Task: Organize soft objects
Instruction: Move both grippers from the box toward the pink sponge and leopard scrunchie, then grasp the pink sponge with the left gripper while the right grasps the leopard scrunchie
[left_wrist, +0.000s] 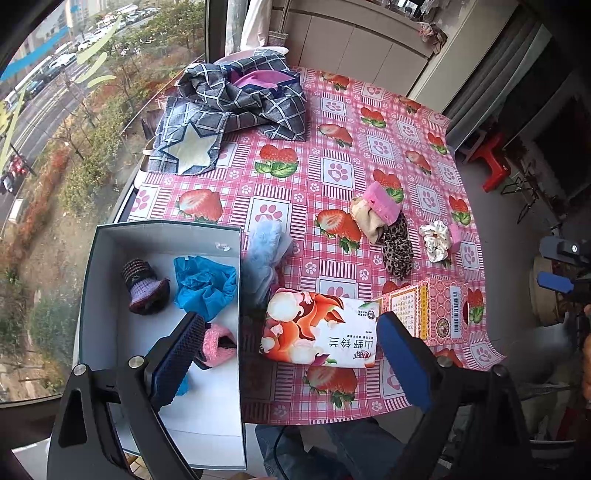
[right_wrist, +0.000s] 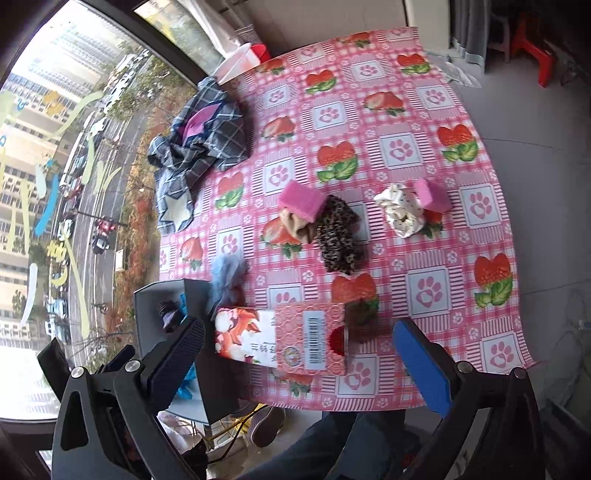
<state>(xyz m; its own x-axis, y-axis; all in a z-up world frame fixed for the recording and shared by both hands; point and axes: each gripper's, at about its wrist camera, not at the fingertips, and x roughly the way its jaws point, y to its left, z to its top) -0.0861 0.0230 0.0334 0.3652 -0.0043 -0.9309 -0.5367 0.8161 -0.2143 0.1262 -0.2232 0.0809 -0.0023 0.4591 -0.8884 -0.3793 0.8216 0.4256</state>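
Two claws gape empty; my left gripper hangs over the grey box at nine o'clock, holding a purple knit piece, blue tissue, pink fluff; right gripper faces the tissue pack; leopard scrunchie at twelve.

The pink strawberry-and-paw-print tablecloth looks like smooth, slightly glossy plastic sheet. The grey open cardboard box is matt inside. A crumpled blue tissue-paper wad lies in it beside a purple knitted woollen bootie. The orange floral tissue pack has shiny plastic film. The grey checked cloth looks woven and matt.
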